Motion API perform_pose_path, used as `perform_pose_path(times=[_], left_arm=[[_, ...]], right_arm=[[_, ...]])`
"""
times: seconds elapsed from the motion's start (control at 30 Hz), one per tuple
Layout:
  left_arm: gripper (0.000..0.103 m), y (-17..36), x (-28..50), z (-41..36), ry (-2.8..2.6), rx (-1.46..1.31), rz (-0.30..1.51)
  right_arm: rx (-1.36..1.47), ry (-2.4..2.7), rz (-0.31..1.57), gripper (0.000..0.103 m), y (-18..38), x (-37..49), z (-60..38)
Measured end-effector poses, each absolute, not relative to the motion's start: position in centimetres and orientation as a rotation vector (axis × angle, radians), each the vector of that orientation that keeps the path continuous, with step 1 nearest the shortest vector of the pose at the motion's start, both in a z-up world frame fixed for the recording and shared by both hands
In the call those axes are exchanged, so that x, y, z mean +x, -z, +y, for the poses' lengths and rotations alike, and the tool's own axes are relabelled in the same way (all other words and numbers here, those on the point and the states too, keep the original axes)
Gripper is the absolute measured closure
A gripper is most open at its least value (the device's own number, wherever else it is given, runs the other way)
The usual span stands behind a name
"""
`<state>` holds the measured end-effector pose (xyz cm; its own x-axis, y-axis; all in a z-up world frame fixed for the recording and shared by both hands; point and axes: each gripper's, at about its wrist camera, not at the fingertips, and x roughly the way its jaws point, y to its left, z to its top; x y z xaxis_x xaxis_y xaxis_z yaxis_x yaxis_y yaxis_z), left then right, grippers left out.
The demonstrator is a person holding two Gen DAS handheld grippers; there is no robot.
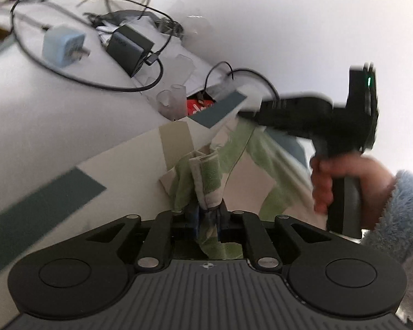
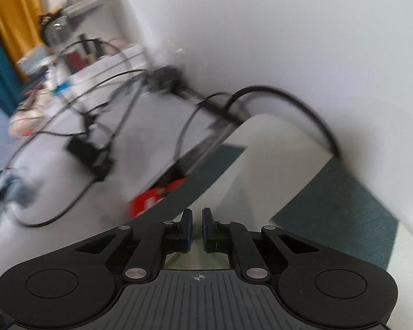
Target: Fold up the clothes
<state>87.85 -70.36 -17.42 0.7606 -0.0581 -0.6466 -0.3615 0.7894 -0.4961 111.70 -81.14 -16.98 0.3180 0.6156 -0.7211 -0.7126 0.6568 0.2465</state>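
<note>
A green and white cloth (image 1: 264,159) hangs stretched between both grippers above a white board. My left gripper (image 1: 208,214) is shut on a bunched hem of the cloth, which rises from between its jaws. In the left wrist view my right gripper (image 1: 243,115) is the black tool at the right, held by a hand (image 1: 341,181) in a fluffy blue sleeve; its tip pinches the cloth's far corner. In the right wrist view my right gripper (image 2: 197,229) has its blue pads (image 2: 187,231) nearly together, with a thin strip of pale cloth (image 2: 197,247) between them.
The white board carries dark teal tape patches (image 1: 41,209). Behind it lie black cables (image 1: 96,82), a black power adapter (image 1: 129,46), a pale blue plug (image 1: 62,45), clear cups (image 1: 173,101) and a red packet (image 1: 198,107). A white wall (image 2: 289,27) stands close on the right.
</note>
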Motion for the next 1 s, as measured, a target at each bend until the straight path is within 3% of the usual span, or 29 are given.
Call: perform_pose_path(times=[0.07,0.13,0.3,0.4,0.6,0.8,0.9,1.0], left_arm=[[0.079,16.2,87.5,-70.2,-0.179,-0.625,0.691],[0.046,14.1,86.2,-70.3,-0.242,-0.567,0.64],[0.038,10.3,85.1,-71.7,-0.172,-0.439,0.551],[0.031,10.3,86.5,-73.4,-0.063,-0.404,0.612],[0.029,13.7,89.9,-78.1,0.027,-0.312,0.776],[0.027,16.7,91.0,-81.1,0.028,-0.162,0.887],[0.016,17.0,91.3,-81.1,0.017,-0.115,0.9],[0.009,17.2,92.1,-80.6,0.023,-0.108,0.915]], right_arm=[[-0.03,-0.74,0.81,0.058,15.9,110.7,-82.5],[0.163,-0.643,0.702,0.055,14.0,108.8,-86.4],[0.472,-0.546,0.612,0.042,10.4,100.0,-99.8],[0.544,-0.405,0.657,0.041,10.4,94.8,-108.5],[0.371,0.116,0.748,0.041,11.9,89.4,-121.6],[0.319,0.384,0.817,0.043,15.7,90.6,-127.3],[0.285,0.404,0.806,0.045,17.0,92.8,-128.0],[0.286,0.396,0.777,0.04,17.1,95.2,-129.6]])
